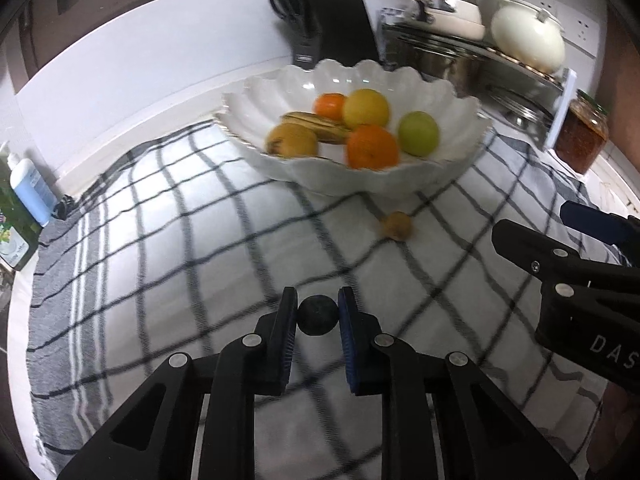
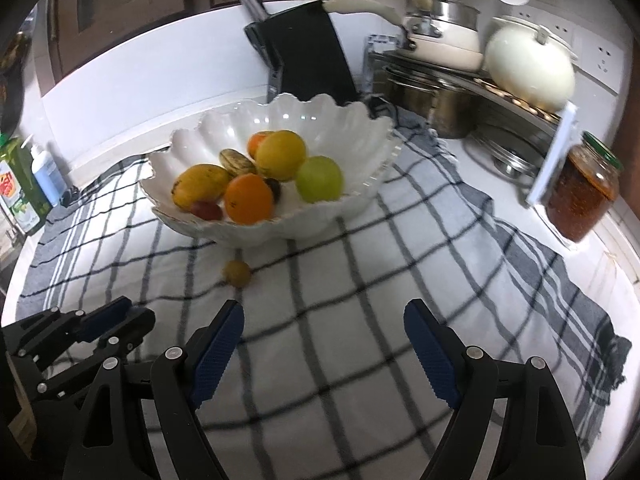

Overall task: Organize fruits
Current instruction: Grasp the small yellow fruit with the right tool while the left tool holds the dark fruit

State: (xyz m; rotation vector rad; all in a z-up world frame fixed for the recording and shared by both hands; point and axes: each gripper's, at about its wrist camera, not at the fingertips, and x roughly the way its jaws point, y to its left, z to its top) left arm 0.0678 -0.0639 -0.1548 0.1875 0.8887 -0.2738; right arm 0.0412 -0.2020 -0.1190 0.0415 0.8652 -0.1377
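- Left of the white bowl (image 1: 280, 168), soap bottles (image 1: 24, 200) are seen at the edge of the checked cloth (image 1: 160, 240).
- In front of the bowl, a small dark round fruit (image 1: 317, 315) is squeezed between the pads of the left gripper (image 1: 318, 314), which is nearly shut on it.
- Just in front of the bowl, one small yellow fruit (image 2: 237, 273) is left lying on the cloth.
- To the right of that fruit, the right gripper (image 2: 324, 340) is held wide open with nothing in it.
- The dark fruit could be squashed if pressed too hard, or dropped and rolled away if let go before the bowl is reached.
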